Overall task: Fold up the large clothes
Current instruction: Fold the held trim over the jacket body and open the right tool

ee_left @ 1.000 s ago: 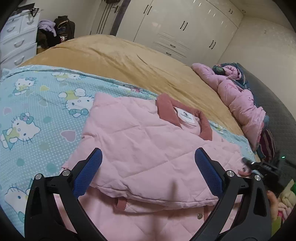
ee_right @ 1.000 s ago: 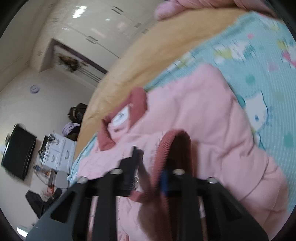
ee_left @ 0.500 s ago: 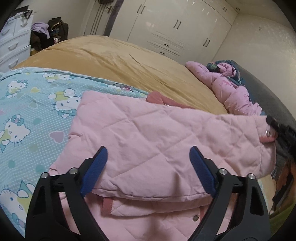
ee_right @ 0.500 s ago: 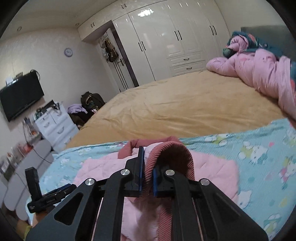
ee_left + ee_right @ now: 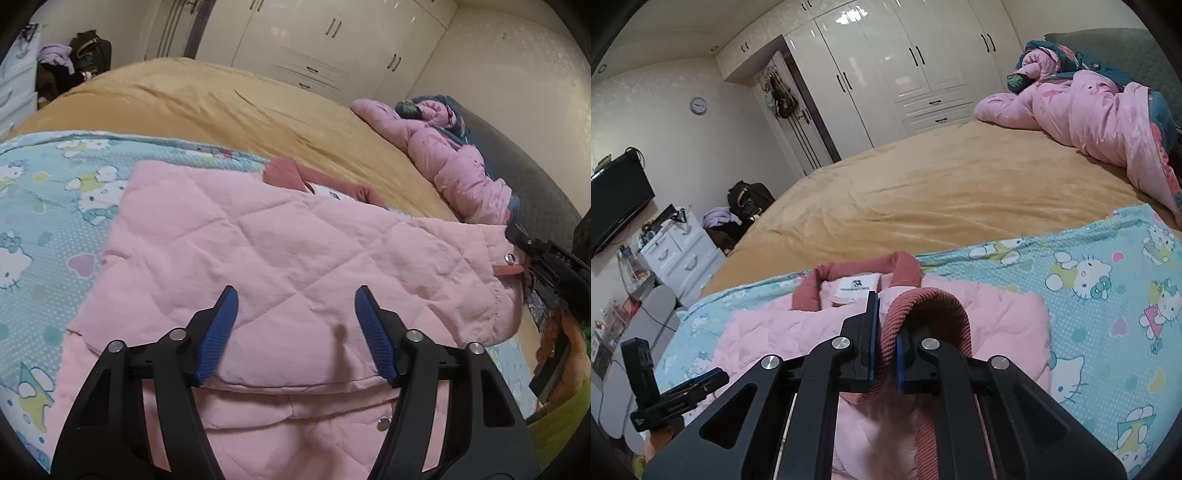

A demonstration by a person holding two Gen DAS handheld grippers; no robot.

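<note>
Ribbed cuff [image 5: 925,314] of the pink quilted jacket [image 5: 280,254] sits pinched in my right tongs [image 5: 885,354], lifted over the rest. My left tongs [image 5: 295,332] have just been closing, pads apart above the folded quilting, gripping nothing. Beyond, the jacket lies on the cartoon-print sheet [image 5: 1108,295] across the bed [image 5: 942,192], collar [image 5: 864,267] farthest.

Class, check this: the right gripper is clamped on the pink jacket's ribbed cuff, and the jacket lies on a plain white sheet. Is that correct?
Not quite. The right gripper is clamped on the ribbed cuff of the pink jacket, but the jacket lies on a blue cartoon-cat sheet, as the right wrist view shows.
</note>
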